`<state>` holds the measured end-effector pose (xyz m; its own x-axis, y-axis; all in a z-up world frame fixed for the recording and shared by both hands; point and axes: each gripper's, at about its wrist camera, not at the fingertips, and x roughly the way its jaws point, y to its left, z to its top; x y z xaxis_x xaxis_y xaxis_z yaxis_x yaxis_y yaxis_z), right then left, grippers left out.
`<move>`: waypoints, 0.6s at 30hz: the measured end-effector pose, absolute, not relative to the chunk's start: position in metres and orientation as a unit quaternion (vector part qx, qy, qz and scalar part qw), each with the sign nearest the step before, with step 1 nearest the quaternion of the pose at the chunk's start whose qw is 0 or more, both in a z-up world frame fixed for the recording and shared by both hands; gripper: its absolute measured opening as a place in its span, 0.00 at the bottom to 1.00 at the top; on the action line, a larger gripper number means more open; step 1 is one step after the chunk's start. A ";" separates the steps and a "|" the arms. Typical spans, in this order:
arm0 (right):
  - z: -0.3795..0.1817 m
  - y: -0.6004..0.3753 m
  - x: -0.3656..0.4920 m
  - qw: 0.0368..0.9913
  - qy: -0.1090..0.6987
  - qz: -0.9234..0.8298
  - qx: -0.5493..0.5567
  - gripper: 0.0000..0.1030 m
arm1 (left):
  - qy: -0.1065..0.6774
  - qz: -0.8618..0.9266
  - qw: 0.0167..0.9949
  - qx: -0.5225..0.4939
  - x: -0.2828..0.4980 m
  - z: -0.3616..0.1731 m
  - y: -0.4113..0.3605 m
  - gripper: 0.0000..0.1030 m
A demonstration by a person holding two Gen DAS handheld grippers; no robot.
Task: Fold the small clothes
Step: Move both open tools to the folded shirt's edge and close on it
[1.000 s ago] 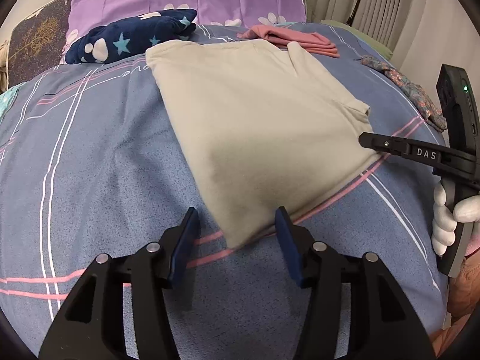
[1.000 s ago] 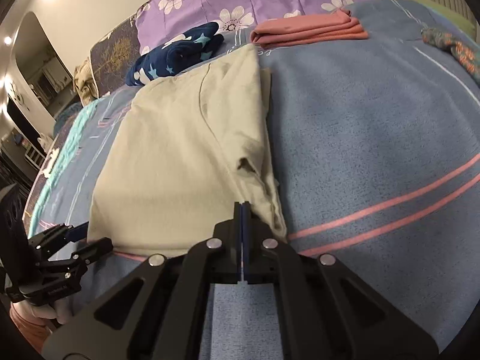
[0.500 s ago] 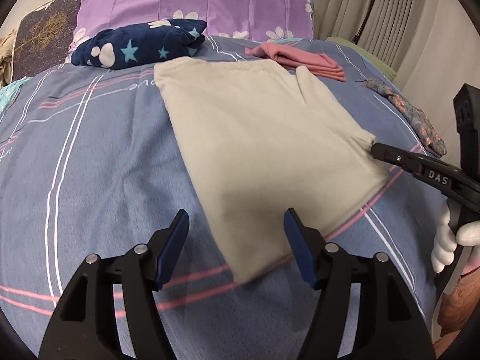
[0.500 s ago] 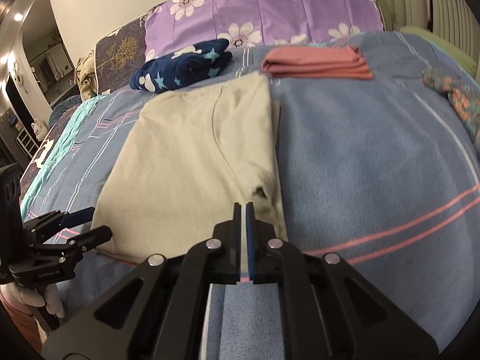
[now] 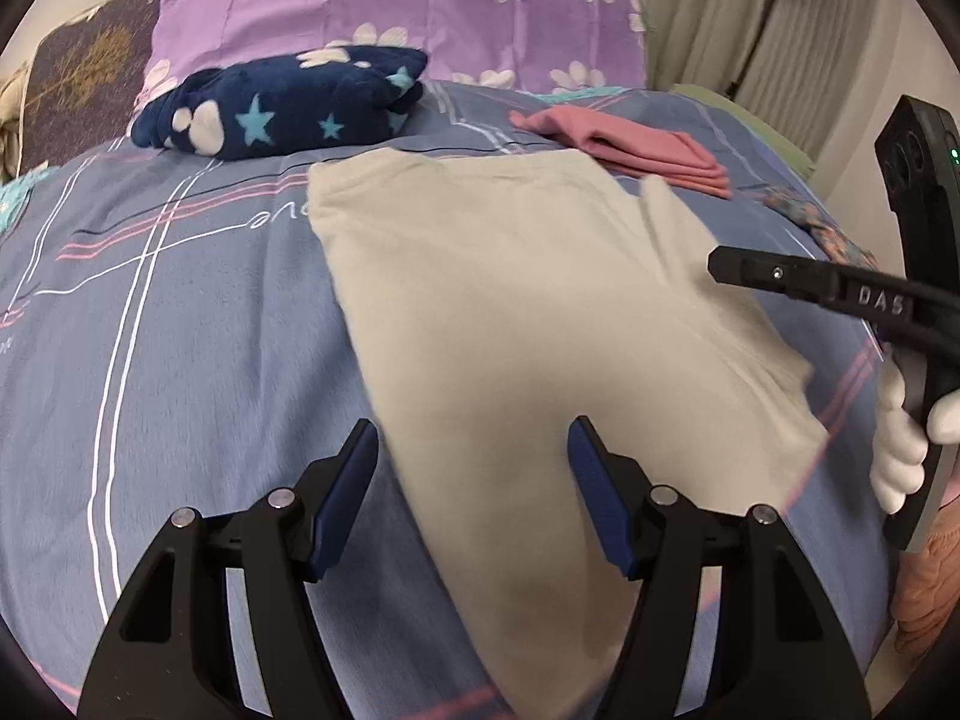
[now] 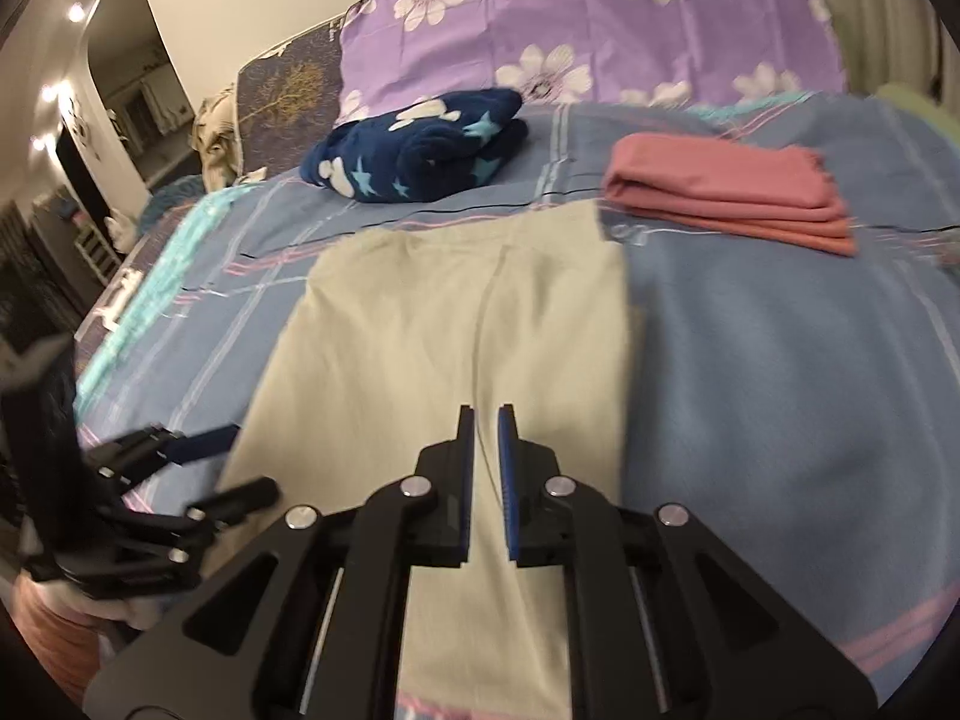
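A beige garment lies flat on the blue bedsheet, folded lengthwise; it also shows in the right wrist view. My left gripper is open and empty, above the garment's near left edge. My right gripper is slightly open with a narrow gap and holds nothing, above the garment's near middle. In the left wrist view the right gripper reaches in from the right over the garment's right side. In the right wrist view the left gripper sits at the garment's left edge.
A folded pink garment and a navy star-print fleece bundle lie at the back of the bed, before a purple floral pillow. A patterned cloth lies far right. Curtains hang beyond.
My right gripper let go of the garment's edge, opened a little and rose over its middle. My left gripper opened wider and moved forward over the garment's near left edge.
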<state>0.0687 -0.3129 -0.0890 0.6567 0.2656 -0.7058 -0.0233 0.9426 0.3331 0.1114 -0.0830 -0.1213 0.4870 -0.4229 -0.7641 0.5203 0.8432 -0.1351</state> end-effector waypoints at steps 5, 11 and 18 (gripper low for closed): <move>-0.124 -0.334 0.104 0.878 0.456 0.032 0.141 0.00 | 0.427 -0.266 0.861 0.069 0.123 -0.134 -0.083 0.76; -0.123 -0.352 0.088 0.876 0.435 0.068 0.195 0.05 | 0.436 -0.285 0.853 0.035 0.128 -0.135 -0.074 0.76; -0.114 -0.376 0.077 0.869 0.443 0.050 0.214 0.42 | 0.450 -0.299 0.842 0.004 0.137 -0.132 -0.066 0.76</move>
